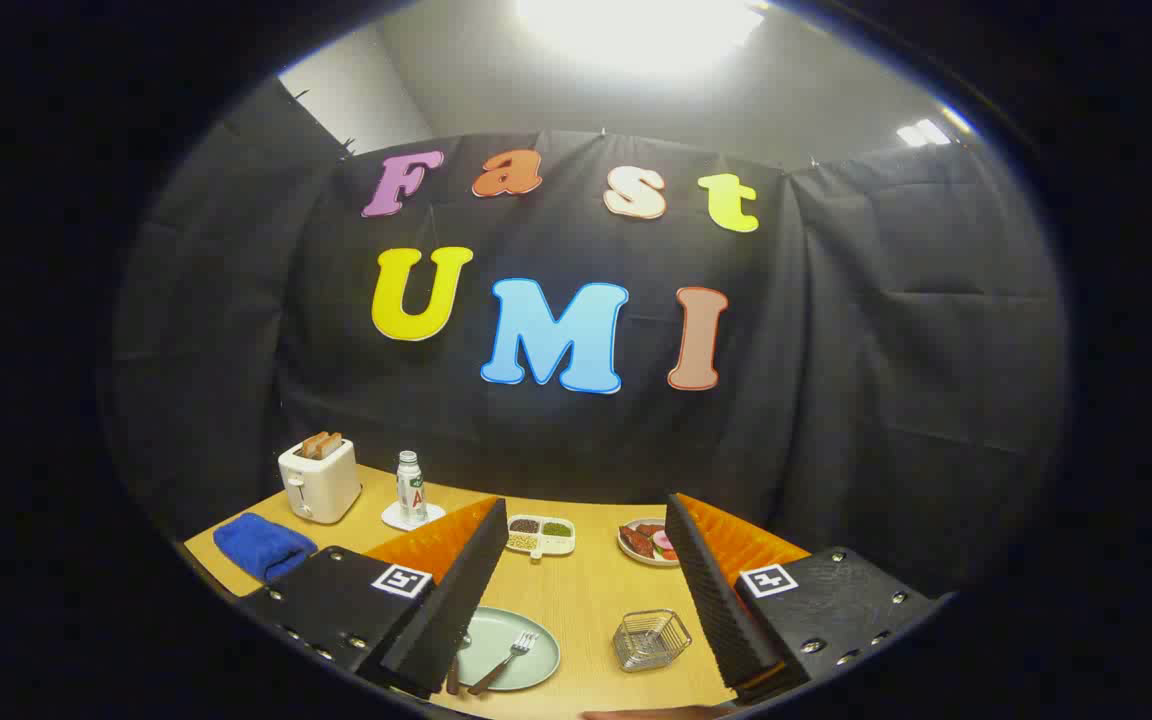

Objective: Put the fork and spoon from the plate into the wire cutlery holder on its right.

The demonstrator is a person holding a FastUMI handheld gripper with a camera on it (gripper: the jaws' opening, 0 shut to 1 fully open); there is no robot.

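A pale green plate [528, 660] lies on the wooden table near the left finger [446, 610]. On it rests a fork [506, 662], tines pointing away from me. Beside the fork, a spoon [455, 668] is mostly hidden behind the left finger. To the plate's right stands the wire cutlery holder [651, 640], with nothing in it. My gripper [586, 600] hovers above the table, open wide, with nothing between its fingers; plate and holder lie below and between them.
A white toaster [319, 482] with toast, a small bottle [410, 488] on a coaster and a blue cloth [262, 546] sit at the back left. A divided snack tray [539, 535] and a plate of food [648, 543] lie beyond the fingers.
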